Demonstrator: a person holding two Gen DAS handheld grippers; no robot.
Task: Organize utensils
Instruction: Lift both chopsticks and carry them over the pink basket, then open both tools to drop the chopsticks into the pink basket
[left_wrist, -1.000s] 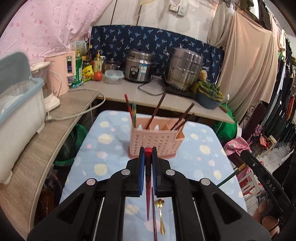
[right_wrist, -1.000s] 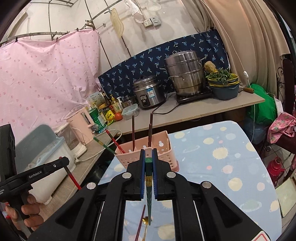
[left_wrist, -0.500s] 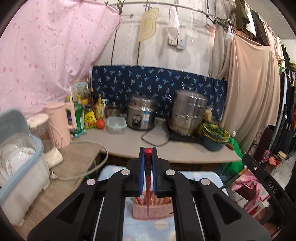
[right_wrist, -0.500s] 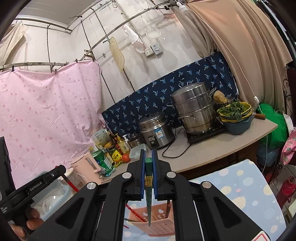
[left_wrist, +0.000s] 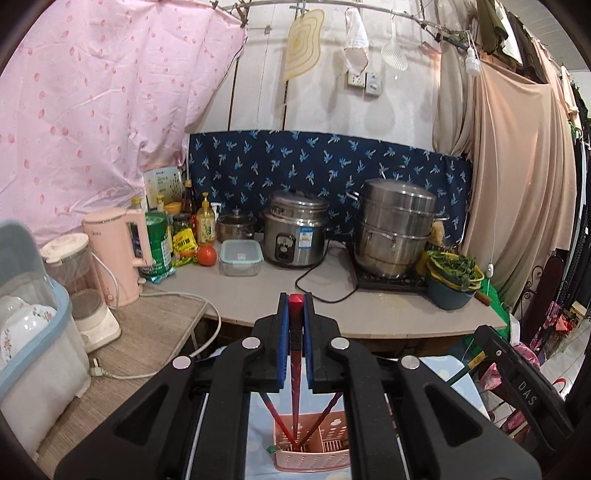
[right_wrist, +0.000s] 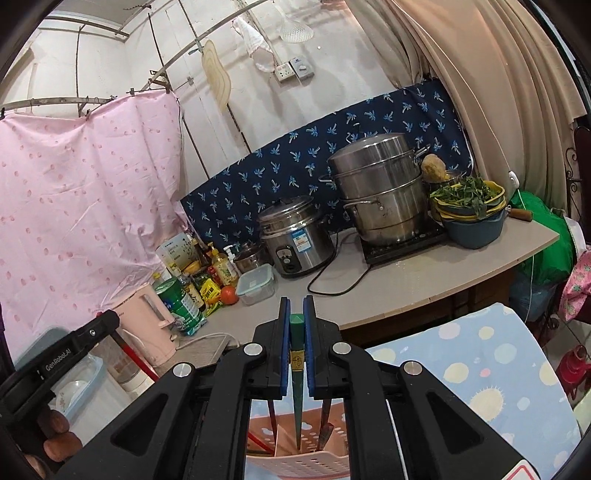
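Note:
My left gripper (left_wrist: 295, 306) is shut on a red chopstick (left_wrist: 294, 380) that hangs upright, its tip down inside the pink utensil holder (left_wrist: 314, 452). Other chopsticks lean in that holder. My right gripper (right_wrist: 296, 308) is shut on a green chopstick (right_wrist: 297, 398), also upright, its tip inside the same pink holder (right_wrist: 295, 461). The left gripper's arm (right_wrist: 62, 354) with its red chopstick shows at the left of the right wrist view. The right gripper's arm (left_wrist: 517, 380) shows at the right of the left wrist view.
The holder stands on a table with a blue spotted cloth (right_wrist: 491, 369). Behind is a counter (left_wrist: 369, 314) with a rice cooker (left_wrist: 295, 232), a steel steamer (left_wrist: 395, 225), a bowl of greens (left_wrist: 452, 277), a pink kettle (left_wrist: 114, 251) and a dish box (left_wrist: 33, 332).
Both grippers have lifted and tilted up over the holder, turning the chopsticks from lying over the table to hanging upright, then lowered their tips into the holder.

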